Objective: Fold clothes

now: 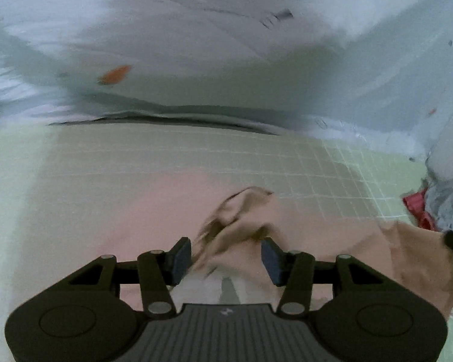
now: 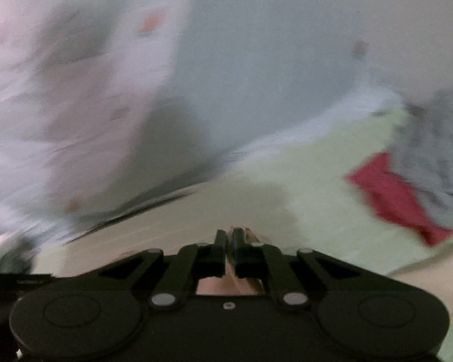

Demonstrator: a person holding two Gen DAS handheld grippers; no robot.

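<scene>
Pale green gridded bedding [image 1: 332,163] lies under everything. Left gripper [image 1: 226,255] stands wide open astride a bunched ridge of the pink garment [image 1: 154,208], gripping nothing. Right gripper [image 2: 230,238] is pinched tight on a pink edge. That garment looks only partly folded; a red cloth [image 2: 395,193] and grey one [image 2: 435,150] sit crumpled beyond, against the carrot-print duvet [image 1: 196,45].
</scene>
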